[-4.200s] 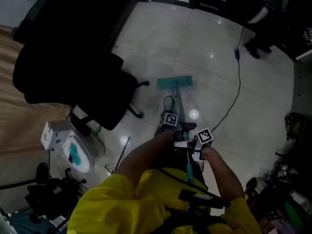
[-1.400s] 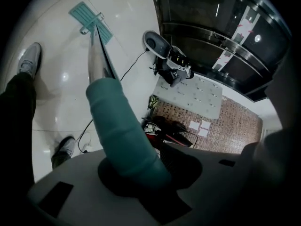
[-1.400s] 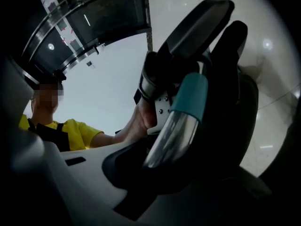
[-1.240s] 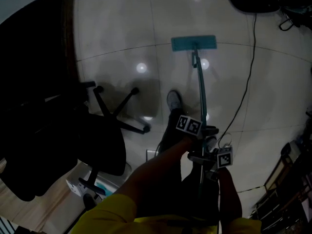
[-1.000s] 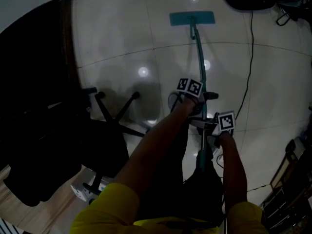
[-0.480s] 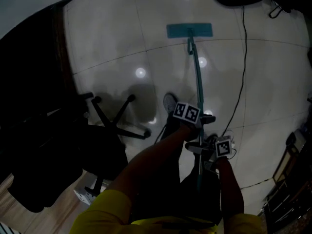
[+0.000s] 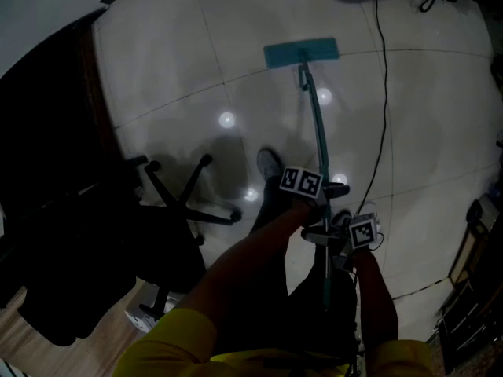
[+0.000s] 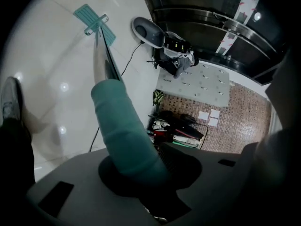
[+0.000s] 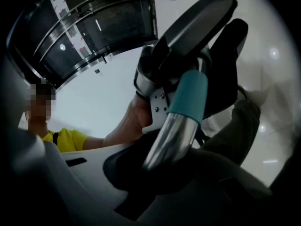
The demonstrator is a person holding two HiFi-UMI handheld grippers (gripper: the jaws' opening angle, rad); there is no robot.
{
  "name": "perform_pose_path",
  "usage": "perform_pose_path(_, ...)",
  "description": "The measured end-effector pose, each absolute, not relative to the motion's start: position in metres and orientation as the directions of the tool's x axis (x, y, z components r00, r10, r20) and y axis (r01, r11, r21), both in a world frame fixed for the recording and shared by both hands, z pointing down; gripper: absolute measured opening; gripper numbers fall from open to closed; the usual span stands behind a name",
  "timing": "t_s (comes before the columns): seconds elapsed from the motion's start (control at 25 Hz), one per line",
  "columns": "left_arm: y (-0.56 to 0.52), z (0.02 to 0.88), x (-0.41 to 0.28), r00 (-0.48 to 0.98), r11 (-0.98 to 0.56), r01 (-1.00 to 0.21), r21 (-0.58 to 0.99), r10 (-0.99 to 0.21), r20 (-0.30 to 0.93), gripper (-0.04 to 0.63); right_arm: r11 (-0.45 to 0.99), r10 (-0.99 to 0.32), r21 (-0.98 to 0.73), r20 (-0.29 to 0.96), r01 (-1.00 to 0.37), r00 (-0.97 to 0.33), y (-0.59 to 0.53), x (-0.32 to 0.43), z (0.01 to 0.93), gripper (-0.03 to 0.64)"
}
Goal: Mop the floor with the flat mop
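The flat mop's teal head [image 7: 301,53] lies on the glossy pale tiles ahead of me, and it also shows small at the top of the left gripper view [image 8: 94,18]. Its handle [image 7: 318,140] slants back to my hands. My left gripper [image 7: 317,201] is shut on the handle's teal sleeve [image 8: 123,131], higher toward the mop head. Just behind it, my right gripper [image 7: 332,240] holds the bare metal tube [image 9: 169,140]; its jaws are opening slightly with the tube still seated between them. The left gripper [image 9: 188,36] fills the right gripper view's middle.
A black office chair [image 7: 157,210] stands at the left, its star base near my shoe [image 7: 269,163]. A black cable [image 7: 383,108] trails over the tiles right of the mop. Dark clutter lines the right edge [image 7: 475,289]. A rack of items [image 8: 176,128] stands by a tiled wall.
Both grippers have drawn back toward my body with the handle since a second ago. The mop head has slid nearer over the tiles.
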State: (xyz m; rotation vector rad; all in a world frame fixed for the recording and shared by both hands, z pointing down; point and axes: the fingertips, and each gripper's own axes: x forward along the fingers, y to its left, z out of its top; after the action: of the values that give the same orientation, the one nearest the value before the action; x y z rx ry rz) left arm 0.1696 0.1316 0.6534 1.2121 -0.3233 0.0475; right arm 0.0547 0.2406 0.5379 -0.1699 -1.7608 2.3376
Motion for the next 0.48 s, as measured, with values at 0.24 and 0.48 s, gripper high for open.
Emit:
perform_pose_path(0.24, 0.009, 0.703, 0.139, 0.943, 0.261, -0.282, 0.923, -0.103, 0.317, 0.133, -0.232, 0.169, -0.97, 0.038, -0.078, -0.985, 0.128, 0.026, 0.599, 0.041)
perform_pose_path(0.48, 0.023, 0.69, 0.142, 0.951, 0.249, -0.263, 0.932, -0.095, 0.294, 0.132, -0.282, 0.09, -0.959, -0.032, 0.005, -0.995, 0.137, 0.016, 0.572, 0.04)
